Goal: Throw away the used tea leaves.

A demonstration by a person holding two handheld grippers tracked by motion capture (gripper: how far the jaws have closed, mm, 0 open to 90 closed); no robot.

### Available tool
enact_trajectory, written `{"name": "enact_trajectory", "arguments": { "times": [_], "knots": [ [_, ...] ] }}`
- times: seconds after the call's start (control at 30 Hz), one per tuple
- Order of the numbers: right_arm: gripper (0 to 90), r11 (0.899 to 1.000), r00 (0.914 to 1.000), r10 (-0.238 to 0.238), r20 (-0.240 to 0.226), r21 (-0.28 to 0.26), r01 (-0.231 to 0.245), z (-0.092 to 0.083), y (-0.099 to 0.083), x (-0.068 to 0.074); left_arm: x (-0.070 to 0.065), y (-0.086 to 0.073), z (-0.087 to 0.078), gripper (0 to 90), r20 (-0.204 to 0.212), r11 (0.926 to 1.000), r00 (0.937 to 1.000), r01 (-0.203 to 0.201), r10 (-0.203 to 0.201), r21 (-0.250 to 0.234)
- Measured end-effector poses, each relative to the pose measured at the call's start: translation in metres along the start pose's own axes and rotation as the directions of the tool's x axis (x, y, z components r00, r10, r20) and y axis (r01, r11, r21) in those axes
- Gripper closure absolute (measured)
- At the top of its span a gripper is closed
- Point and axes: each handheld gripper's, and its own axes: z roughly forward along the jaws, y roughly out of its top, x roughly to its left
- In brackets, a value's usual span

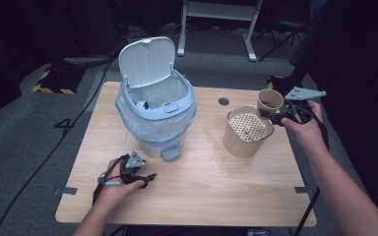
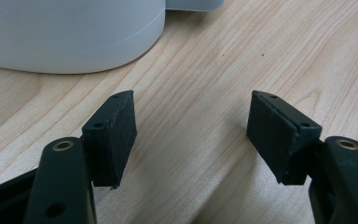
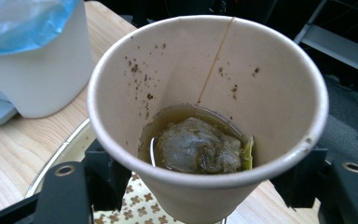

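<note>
Right gripper (image 1: pixel 274 117) sits at about 3 o'clock on the table (image 1: pixel 187 196), jaws clamped on the sides of a paper cup (image 1: pixel 269 102). The cup is held off the table, just above the far right rim of the tan strainer bucket (image 1: pixel 247 132). Cup mouth faces up and a bit toward the person, long axis near upright with a slight tilt. In the right gripper view the paper cup (image 3: pixel 205 93) opens toward the camera, one jaw on each side of its wall; a wet tea bag (image 3: pixel 198 147) lies at the bottom in a little brown liquid, with dark specks on the inner wall. The perforated insert of the bucket (image 3: pixel 140 207) shows right below the cup.

Left gripper (image 1: pixel 145 178) rests at about 7 o'clock, low on the table, just in front of the pedal bin (image 1: pixel 157 110). Its jaws stand apart with nothing between them; in the left gripper view bare wood shows between the pads (image 2: pixel 114 135) and the bin's white base (image 2: pixel 70 32) is at upper left.

Pedal bin stands at about 11 o'clock from table centre, lid (image 1: pixel 146 61) flipped up, blue liner over the rim. Bucket and bin are well apart.
</note>
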Motion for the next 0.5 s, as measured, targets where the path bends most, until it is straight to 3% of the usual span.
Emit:
{"name": "enact_trajectory", "arguments": {
  "times": [0.1,0.3,0.43,0.5],
  "knots": [
    [31.9,1.0,0.9996,-0.021,0.017,0.021,0.02,0.005,-0.001,-0.001,0.0,0.0,0.0,33.2,0.0,1.0,1.0,0.0,0.0,0.0],
    [32.0,0.989,0.9892,-0.127,0.072,0.082,0.122,0.013,-0.001,-0.001,0.0,0.0,0.0,33.2,0.001,1.0,1.0,0.0,0.0,0.0],
    [32.3,0.972,0.9712,-0.215,0.102,0.115,0.203,0.015,0.0,0.001,0.0,0.0,0.0,33.2,0.0,1.0,1.0,0.0,0.0,0.0],
    [32.5,0.956,0.9534,-0.276,0.121,0.137,0.26,0.015,0.001,0.002,0.0,0.0,0.0,33.2,0.001,1.0,1.0,0.0,0.0,0.0]
  ]
}}
